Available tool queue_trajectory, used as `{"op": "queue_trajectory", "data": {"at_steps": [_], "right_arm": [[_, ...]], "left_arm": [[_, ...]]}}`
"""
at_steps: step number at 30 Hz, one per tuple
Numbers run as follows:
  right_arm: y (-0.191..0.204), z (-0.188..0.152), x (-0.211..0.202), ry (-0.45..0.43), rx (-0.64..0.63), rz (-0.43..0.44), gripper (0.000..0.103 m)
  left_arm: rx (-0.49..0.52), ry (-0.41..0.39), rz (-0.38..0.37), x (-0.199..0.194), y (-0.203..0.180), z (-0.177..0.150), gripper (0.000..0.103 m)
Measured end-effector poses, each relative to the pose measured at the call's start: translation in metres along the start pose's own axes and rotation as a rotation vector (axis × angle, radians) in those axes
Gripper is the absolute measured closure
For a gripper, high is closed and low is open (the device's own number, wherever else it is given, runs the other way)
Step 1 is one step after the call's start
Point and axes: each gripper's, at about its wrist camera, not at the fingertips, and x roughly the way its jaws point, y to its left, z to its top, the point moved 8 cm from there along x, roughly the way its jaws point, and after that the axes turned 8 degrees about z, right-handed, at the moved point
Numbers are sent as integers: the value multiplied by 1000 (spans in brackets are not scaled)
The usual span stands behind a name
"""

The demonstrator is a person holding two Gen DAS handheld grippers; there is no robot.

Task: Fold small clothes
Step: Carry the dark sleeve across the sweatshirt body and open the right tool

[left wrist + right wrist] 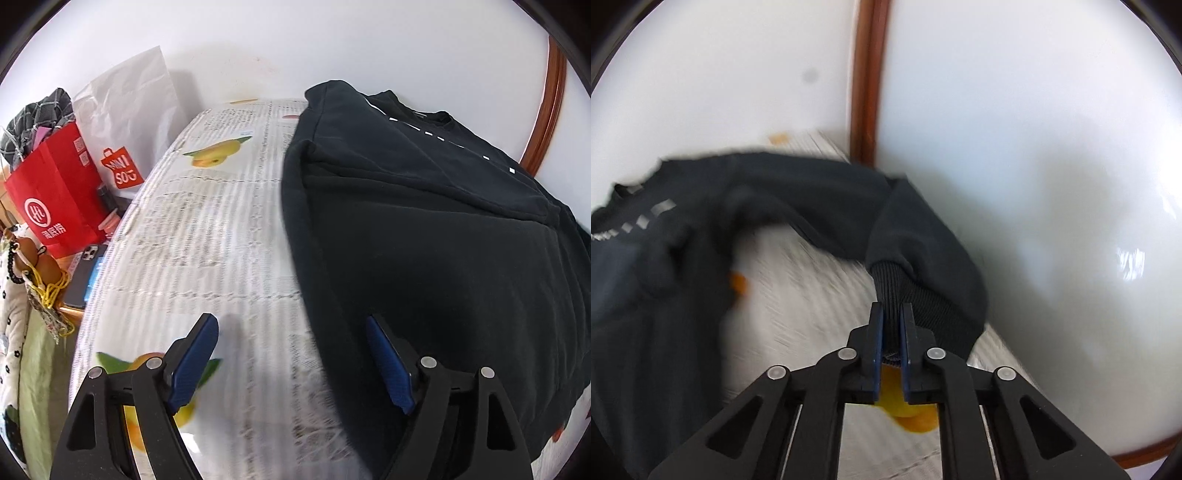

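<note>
Left wrist view: the left claw (291, 360) is wide open w/ nothing in it. Its blue pads (195, 358) hang over the table cover (207, 229), a white sheet w/ small print and fruit pics. One pad is above the bare sheet, the other pad sits right at the edge of the black top (424, 236); can't tell if it touches. The black top lies on the right part of the sheet, partly folded, w/ a row of small white marks near the neck. At the left side of the table: a red paper bag (55, 206), a white bag (129, 122) w/ a red tag, and a phone (83, 277) lying flat.

Right wrist view: the right claw (892, 332) is nearly closed and pinches the ribbed cuff (905, 295) of the top's sleeve. The cuff is squeezed btw. the two blue pads. The sleeve (916, 236) goes up from the claw and bends back to the rest of the black top at left, which lies on the sheet. Pic is blurry. A white wall and a brown wood strip (868, 81) are behind.
</note>
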Motion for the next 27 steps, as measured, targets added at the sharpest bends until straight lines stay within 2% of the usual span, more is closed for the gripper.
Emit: {"op": "queue_trajectory", "data": {"at_steps": [2,7,11,13,16,20,25,27], "right_arm": [[27,16,-22,-39,-31,43,96],[126,50,-66,-108,-126,188,96],[224,54,-90,-92,-191,346,96],[280,50,-99,-84,-239,432,96],[349,44,-103,-73,-303,500,96],[435,36,-101,-52,-346,626,96],[511,31,-85,8,-342,764,96],[535,29,-83,23,-335,808,96]], "left_arm": [[-3,-4,3,-1,7,1,24],[0,-9,15,-2,21,6,24],[51,-45,55,-2,23,13,22],[50,-48,45,0,25,14,22],[19,-33,26,6,26,14,22],[47,-36,15,13,20,11,22],[18,-21,-30,18,22,7,20],[22,-19,-20,19,21,7,16]]}}
